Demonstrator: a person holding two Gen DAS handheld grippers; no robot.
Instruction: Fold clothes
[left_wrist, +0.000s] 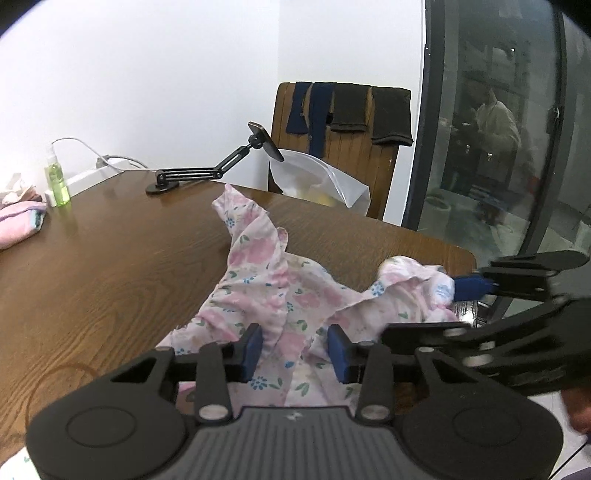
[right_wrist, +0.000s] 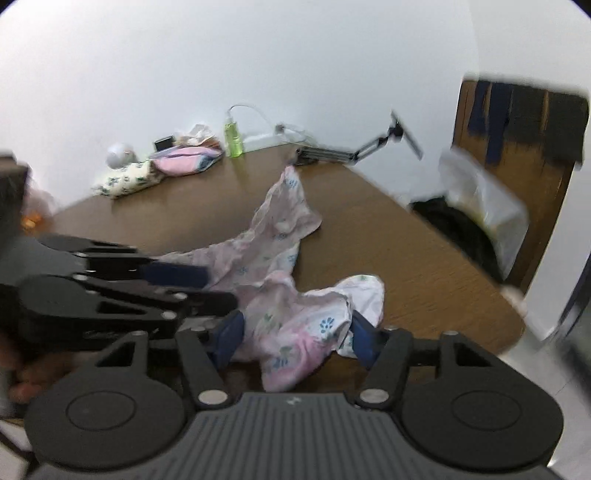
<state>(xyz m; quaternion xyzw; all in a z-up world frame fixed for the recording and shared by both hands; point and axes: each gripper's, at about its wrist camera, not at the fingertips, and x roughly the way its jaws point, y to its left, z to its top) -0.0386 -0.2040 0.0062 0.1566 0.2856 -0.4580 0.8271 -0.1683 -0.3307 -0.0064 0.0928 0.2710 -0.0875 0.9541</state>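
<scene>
Wood-grain counter (left_wrist: 110, 251), floral garment (left_wrist: 258, 280) crumpled across it — both grippers down at its near edge.

Long axis runs away from the grippers toward the phone stand (left_wrist: 207, 173). Left gripper (left_wrist: 295, 349) sits part-open, a raised fold between its pads, not visibly pinched. Right gripper (right_wrist: 295, 336) straddles the bunched right-hand lobe, jaws part-open, cloth loose between them — it's nearer that corner, left nearer the middle.

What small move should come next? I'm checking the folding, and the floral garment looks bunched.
Probably close the left gripper on the fold between its pads: the floral garment lies crumpled on the table, and the pads stand apart, not pressing.
</scene>
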